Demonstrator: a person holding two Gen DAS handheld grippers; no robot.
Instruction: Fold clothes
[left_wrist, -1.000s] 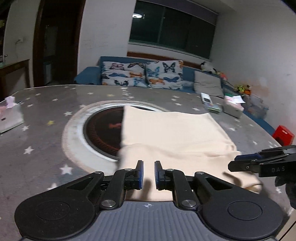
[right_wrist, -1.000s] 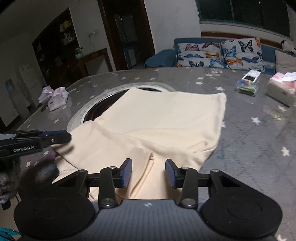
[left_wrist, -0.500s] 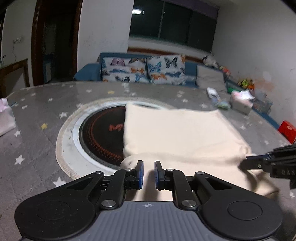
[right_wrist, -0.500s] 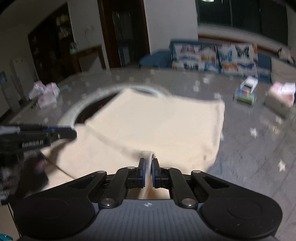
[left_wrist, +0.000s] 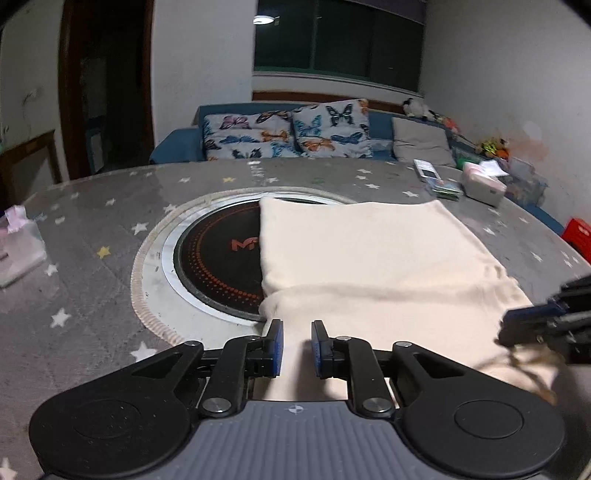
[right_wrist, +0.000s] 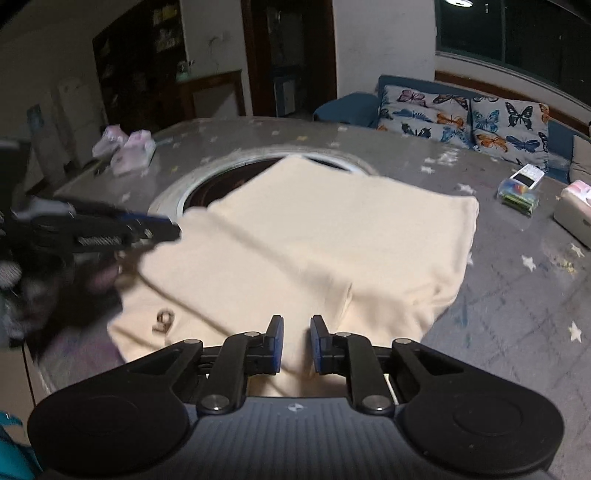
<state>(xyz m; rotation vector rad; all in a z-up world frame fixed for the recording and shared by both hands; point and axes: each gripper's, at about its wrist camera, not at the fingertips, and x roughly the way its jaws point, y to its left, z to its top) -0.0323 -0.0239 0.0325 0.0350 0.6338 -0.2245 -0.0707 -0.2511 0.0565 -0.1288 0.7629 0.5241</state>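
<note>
A cream garment (left_wrist: 373, 258) lies flat on the grey star-patterned table (left_wrist: 92, 236), partly over the round black hotplate (left_wrist: 218, 262). It also shows in the right wrist view (right_wrist: 332, 236). My left gripper (left_wrist: 297, 347) is slightly open, with the garment's near left edge between its pads; I cannot tell if they touch it. My right gripper (right_wrist: 296, 343) is slightly open over the garment's near right edge, where a fold of cloth lies between the jaws. Each gripper shows in the other's view: the right one (left_wrist: 543, 321) and the left one (right_wrist: 110, 232).
A tissue box (left_wrist: 484, 184) and a small box of items (left_wrist: 443, 184) sit at the table's far right. Pink packets (right_wrist: 129, 151) lie at the far left. A blue sofa with butterfly cushions (left_wrist: 288, 136) stands behind the table. The table's near edge is just under both grippers.
The right gripper shut on a fold of the cloth half a second ago and has now opened a little. The left gripper has opened slightly and both have shifted along the garment's near edge.
</note>
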